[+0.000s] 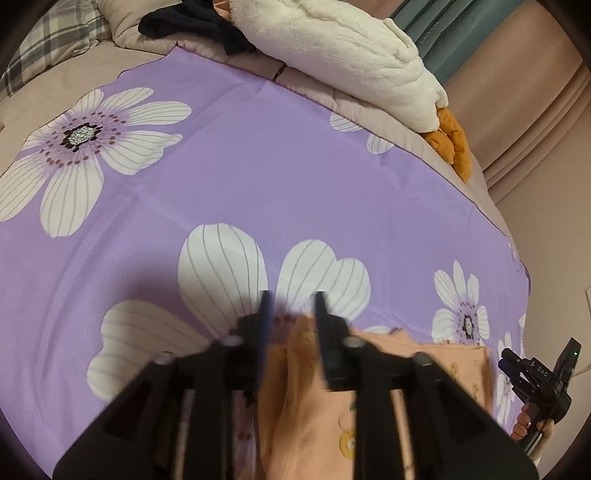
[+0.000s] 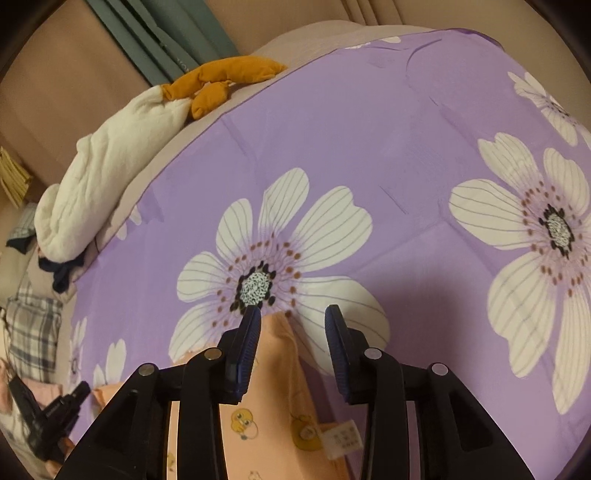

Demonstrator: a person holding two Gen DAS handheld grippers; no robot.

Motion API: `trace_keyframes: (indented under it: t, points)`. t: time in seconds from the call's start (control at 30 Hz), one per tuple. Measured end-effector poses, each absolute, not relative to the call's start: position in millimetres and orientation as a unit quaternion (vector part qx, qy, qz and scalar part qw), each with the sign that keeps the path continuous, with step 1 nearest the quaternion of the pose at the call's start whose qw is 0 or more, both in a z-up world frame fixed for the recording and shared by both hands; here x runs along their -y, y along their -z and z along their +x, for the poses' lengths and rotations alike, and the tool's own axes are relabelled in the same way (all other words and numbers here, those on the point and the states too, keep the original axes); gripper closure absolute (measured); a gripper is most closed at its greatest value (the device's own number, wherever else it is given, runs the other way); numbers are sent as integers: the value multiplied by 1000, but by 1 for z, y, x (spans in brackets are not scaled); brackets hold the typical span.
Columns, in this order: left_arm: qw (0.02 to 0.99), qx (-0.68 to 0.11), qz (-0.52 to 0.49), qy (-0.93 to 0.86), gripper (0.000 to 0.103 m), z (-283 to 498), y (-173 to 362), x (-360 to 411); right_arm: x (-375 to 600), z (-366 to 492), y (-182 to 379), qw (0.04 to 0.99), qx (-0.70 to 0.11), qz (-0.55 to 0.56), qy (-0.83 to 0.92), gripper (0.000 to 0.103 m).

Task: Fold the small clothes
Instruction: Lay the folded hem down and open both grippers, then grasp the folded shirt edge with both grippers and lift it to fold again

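Note:
A small peach garment (image 1: 436,365) with yellow duck prints lies on the purple flowered sheet (image 1: 258,177). My left gripper (image 1: 293,301) is open, its jaws apart over a raised fold of the garment; the view is blurred. My right gripper (image 2: 291,314) is open over another edge of the same garment (image 2: 273,398), whose white care label (image 2: 341,439) shows. Neither gripper holds cloth. The right gripper also shows in the left wrist view (image 1: 535,373), and the left gripper shows in the right wrist view (image 2: 48,417).
A white fleece blanket (image 1: 351,55), an orange garment (image 1: 452,144) and dark clothes (image 1: 192,22) lie along the far edge of the sheet. A plaid pillow (image 1: 55,37) is at the far left. Teal curtains (image 2: 166,33) hang behind.

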State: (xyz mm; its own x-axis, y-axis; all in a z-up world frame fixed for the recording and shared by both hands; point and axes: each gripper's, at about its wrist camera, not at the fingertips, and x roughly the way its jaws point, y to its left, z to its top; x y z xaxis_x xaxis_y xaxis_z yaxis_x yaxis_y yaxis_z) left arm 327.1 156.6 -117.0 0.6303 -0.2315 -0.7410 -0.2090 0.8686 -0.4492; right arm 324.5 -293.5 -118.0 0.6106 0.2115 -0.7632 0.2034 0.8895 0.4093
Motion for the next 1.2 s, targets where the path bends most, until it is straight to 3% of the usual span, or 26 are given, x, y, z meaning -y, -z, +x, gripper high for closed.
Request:
trace_keyframes:
  t: [0.03, 0.17, 0.3, 0.33, 0.83, 1.2]
  points:
    - [866, -429, -256, 8, 60, 322, 115, -156, 293, 322, 118, 865, -445, 231, -2, 67]
    - [866, -435, -244, 27, 44, 297, 109, -150, 284, 308, 120, 861, -462, 210, -8, 66]
    - [857, -451, -246, 38, 37, 264, 109, -143, 289, 275, 121, 851, -473, 228, -10, 29]
    - [855, -455, -244, 43, 36, 255, 110, -141, 290, 268, 121, 849, -473, 234, -12, 27]
    - [846, -489, -209, 32, 32, 164, 137, -113, 277, 169, 154, 842, -485, 235, -4, 27]
    - [844, -493, -210, 21, 33, 161, 152, -99, 262, 174, 168, 843, -462, 273, -39, 28]
